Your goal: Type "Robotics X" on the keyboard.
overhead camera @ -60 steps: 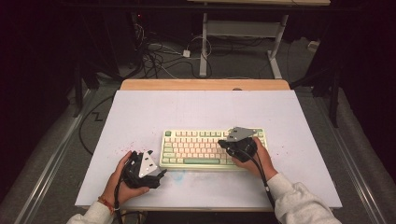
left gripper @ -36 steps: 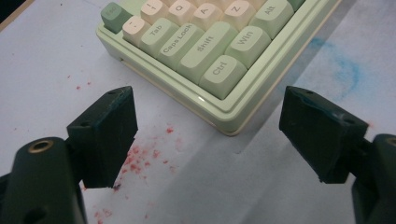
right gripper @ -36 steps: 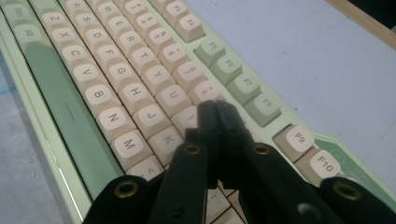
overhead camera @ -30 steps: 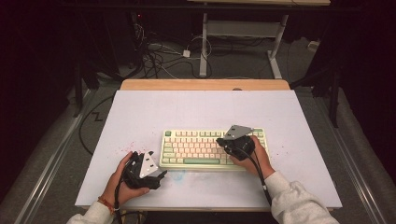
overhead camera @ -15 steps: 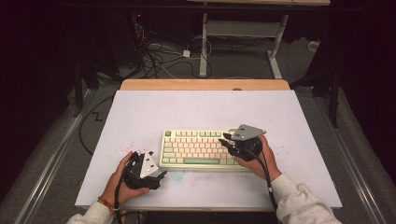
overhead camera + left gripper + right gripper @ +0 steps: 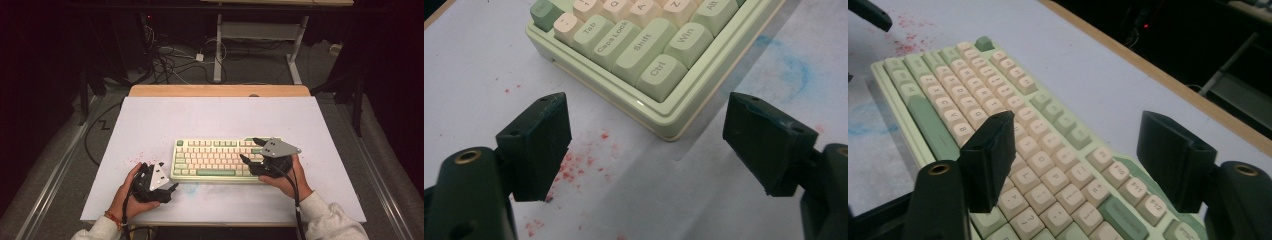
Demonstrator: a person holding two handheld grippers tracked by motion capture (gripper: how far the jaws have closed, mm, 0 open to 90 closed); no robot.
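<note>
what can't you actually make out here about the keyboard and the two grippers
- Keyboard, high view: key legends too small to read; its right end is hidden under the right gripper and hand.
- Keyboard, left gripper view: only its left corner shows; the rest is cut off by the top edge.
- Keyboard, right gripper view: near keys hidden behind the black jaws, which have just been opening with nothing between them.
- Left gripper, high view: jaw gap too small to judge.

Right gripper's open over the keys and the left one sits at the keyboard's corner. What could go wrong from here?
1. The right gripper, whose jaws have just been opening, hangs above the keyboard with nothing between them; lowering it may press or snag several keycaps at once.
2. The open left gripper faces the Ctrl corner; a forward nudge could shove the keyboard askew.
</note>
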